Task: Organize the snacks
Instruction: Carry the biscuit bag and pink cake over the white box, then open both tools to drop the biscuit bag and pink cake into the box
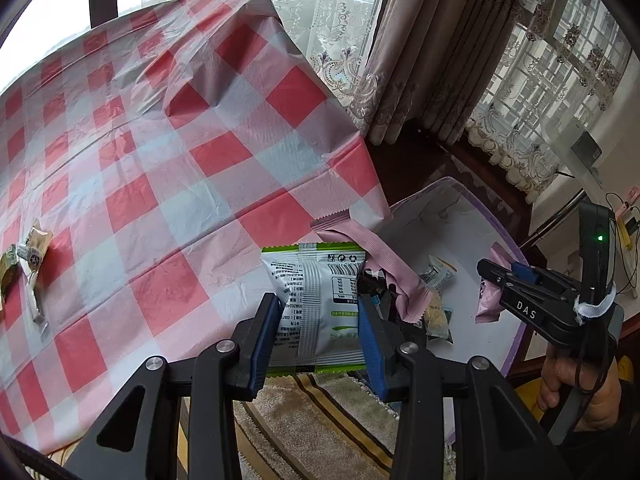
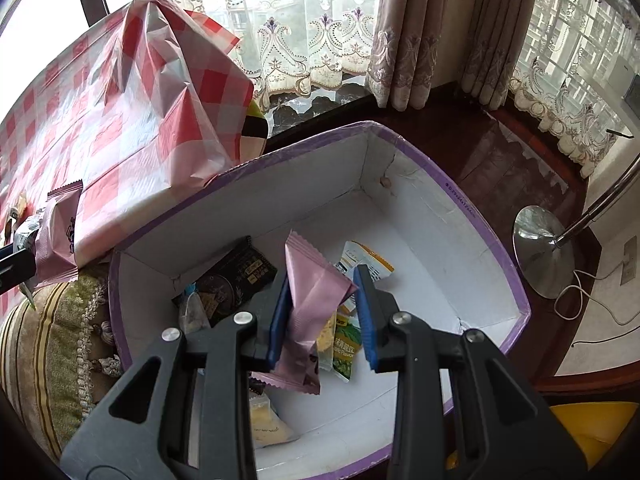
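Left hand-held gripper [image 1: 318, 320] clamping green-white packet [image 1: 316, 304], right hand-held gripper [image 2: 322, 316] pinching pink packet [image 2: 312, 312], "DAS" printed on it

The table [image 1: 168, 152] is covered by a red-and-white checked plastic cloth [image 1: 224, 184], creased, with a raised fold toward the far corner and its edge hanging over the side. Taking the cloth's hanging corner as landmark: well apart from it, at the opposite edge of the left wrist view, a small cluster of wrapped snacks [image 1: 30, 258] lies directly on the cloth, one beige, one greenish, one pale strip trailing nearer the camera. Just beside and below the corner stands an open white box with purple rim [image 2: 472, 208]. On the box floor lie a black packet [image 2: 232, 276], a green packet [image 2: 345, 350], a white-and-orange packet [image 2: 370, 264] and a pale yellow packet [image 2: 268, 426].
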Demonstrator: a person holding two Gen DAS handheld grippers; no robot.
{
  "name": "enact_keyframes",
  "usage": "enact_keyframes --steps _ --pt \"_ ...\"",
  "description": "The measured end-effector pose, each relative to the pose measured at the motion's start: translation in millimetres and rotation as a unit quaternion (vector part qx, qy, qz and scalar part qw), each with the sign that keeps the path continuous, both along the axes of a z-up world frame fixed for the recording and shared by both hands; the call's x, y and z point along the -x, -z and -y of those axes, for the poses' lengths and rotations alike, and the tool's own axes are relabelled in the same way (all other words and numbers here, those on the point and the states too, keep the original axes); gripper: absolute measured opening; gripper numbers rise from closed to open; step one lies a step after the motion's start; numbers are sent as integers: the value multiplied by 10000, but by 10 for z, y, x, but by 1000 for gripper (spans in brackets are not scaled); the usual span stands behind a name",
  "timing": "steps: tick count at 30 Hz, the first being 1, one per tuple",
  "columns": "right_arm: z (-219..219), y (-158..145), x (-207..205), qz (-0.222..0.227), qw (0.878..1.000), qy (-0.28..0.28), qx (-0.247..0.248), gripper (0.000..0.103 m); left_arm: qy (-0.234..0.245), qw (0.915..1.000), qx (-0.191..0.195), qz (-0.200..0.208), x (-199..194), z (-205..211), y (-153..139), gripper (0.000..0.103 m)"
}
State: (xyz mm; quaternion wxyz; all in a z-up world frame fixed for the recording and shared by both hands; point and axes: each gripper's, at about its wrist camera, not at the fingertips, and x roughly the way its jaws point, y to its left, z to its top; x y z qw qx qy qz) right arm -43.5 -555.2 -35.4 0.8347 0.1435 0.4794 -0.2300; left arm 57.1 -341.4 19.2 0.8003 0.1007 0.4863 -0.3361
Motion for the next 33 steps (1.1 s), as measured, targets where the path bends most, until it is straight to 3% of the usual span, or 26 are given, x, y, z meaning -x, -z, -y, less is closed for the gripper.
enact_keyframes --steps 15,20,24,30,33 --pt "-305 -17 -174 70 9986 -523 -79 35 -237 9996 169 -13 -78 -140 -54 41" --pt "-354 4 -187 36 9982 -589 -93 35 -842 9963 140 55 -304 -306 -68 41" --pt "-354 37 -179 3 9982 -584 -128 35 -1310 9903 -97 -458 -585 -524 153 41" --pt "-365 66 -172 -47 9978 -651 -153 35 -1329 9896 11 -557 -530 -637 176 41" --pt "-328 83 -124 -118 9981 -594 -127 35 -977 9941 122 -458 -417 -492 89 41"
